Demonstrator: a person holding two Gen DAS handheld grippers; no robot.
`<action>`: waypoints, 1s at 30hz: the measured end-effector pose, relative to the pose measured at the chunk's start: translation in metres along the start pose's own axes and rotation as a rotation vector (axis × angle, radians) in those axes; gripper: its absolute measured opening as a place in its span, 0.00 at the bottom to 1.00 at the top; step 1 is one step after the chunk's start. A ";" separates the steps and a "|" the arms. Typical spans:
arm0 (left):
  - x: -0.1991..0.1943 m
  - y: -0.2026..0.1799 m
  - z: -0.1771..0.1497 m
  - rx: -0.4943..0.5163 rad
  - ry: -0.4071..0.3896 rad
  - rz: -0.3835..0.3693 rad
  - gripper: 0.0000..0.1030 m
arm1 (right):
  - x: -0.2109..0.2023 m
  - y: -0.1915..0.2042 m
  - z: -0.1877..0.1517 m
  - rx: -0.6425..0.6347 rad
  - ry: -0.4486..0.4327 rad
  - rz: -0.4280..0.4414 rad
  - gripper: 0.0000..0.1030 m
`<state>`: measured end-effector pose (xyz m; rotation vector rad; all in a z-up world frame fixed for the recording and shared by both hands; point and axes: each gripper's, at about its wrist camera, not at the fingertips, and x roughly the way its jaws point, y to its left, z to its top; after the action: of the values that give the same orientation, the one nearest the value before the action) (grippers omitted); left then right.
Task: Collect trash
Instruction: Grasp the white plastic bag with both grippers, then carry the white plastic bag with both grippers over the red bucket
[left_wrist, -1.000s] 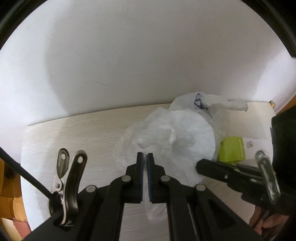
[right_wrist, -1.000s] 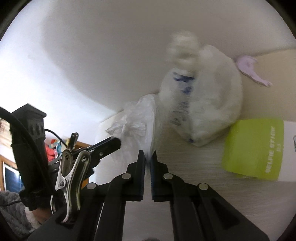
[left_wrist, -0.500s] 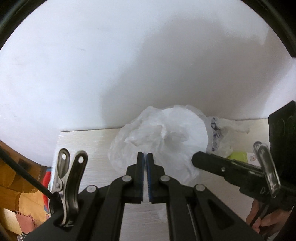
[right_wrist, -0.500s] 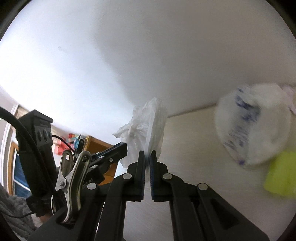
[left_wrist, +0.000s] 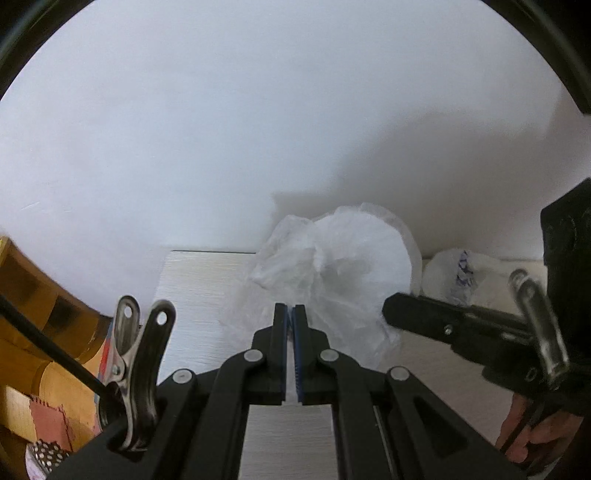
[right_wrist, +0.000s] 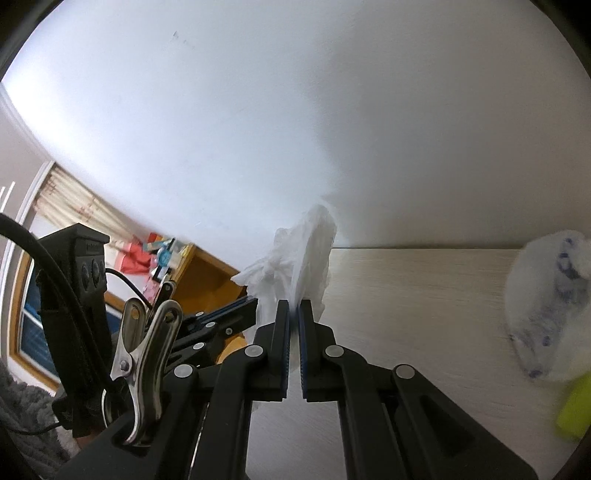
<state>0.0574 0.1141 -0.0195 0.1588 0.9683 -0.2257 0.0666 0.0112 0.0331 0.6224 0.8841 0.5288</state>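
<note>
A crumpled clear-white plastic bag hangs just over the left end of the pale wooden table. My left gripper is shut on its thin film at the near edge. From the right, my right gripper reaches the bag's side. In the right wrist view the right gripper is shut on the same bag, which stands up as a narrow bunch above the pads. The left gripper meets the bag from the left. A second white bag with blue print lies behind, on the table.
The printed bag and a lime-green box sit at the right of the table. A white wall runs directly behind. Orange wooden shelving stands beyond the table's left end. A person's hand holds the right gripper.
Both grippers have travelled left and upward with the clear bag between them. The printed bag and the green box have slid toward the right edge of both views, and the shelving has come into sight.
</note>
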 end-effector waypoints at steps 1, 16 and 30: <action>0.001 0.003 0.001 -0.013 -0.001 0.005 0.02 | -0.001 -0.004 0.001 -0.007 0.009 0.007 0.05; -0.047 0.081 0.032 -0.182 -0.080 0.120 0.03 | -0.012 0.038 0.028 -0.153 0.046 0.093 0.05; -0.063 0.173 0.017 -0.294 -0.093 0.098 0.03 | 0.050 0.102 0.025 -0.244 0.128 0.082 0.05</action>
<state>0.0816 0.2850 0.0485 -0.0733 0.8879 0.0008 0.0967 0.1090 0.0883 0.4065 0.8999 0.7453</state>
